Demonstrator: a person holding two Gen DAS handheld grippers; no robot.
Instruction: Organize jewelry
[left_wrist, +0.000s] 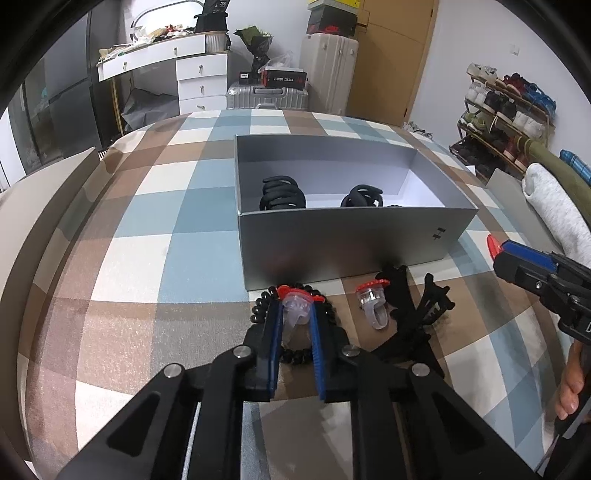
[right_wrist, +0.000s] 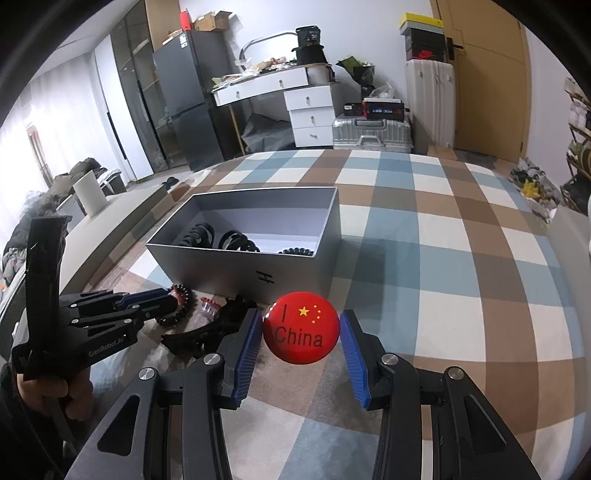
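Left wrist view: left claw (left_wrist: 297, 295) closing its blue fingers (left_wrist: 271, 332) on a clear ring with a red top (left_wrist: 295, 308), pads pressing on both sides of it. Lying beneath that ring, a black beaded bracelet (left_wrist: 295, 356), looping around the fingertips on the checkered bedspread (left_wrist: 147, 221). Resting just right of the claw, a second clear ring with a red top (left_wrist: 373, 302), and further right, touching or nearly touching it, a black hair claw clip (left_wrist: 417, 310). Standing directly ahead of the claw, an open grey box (left_wrist: 340, 240), already holding two black hair clips (left_wrist: 282, 195) at its near wall. Entering from the right edge, the right claw (left_wrist: 493, 247), a hand (left_wrist: 570, 384) gripping its handle.

Right wrist view: right claw (right_wrist: 301, 325) holding a red round badge (right_wrist: 301, 328) lettered "China" between its blue fingers (right_wrist: 245, 354); left pad touching the badge rim, right pad appearing just beside the rim, contact there not certain, badge carried above the bedspread. Standing ahead and slightly left of this claw, the grey box, black clips and a beaded piece lying inside. Lying left of the claw, near the box's front wall, the black hair claw clip, the second ring and the bracelet, with the left claw reaching in over the bracelet.
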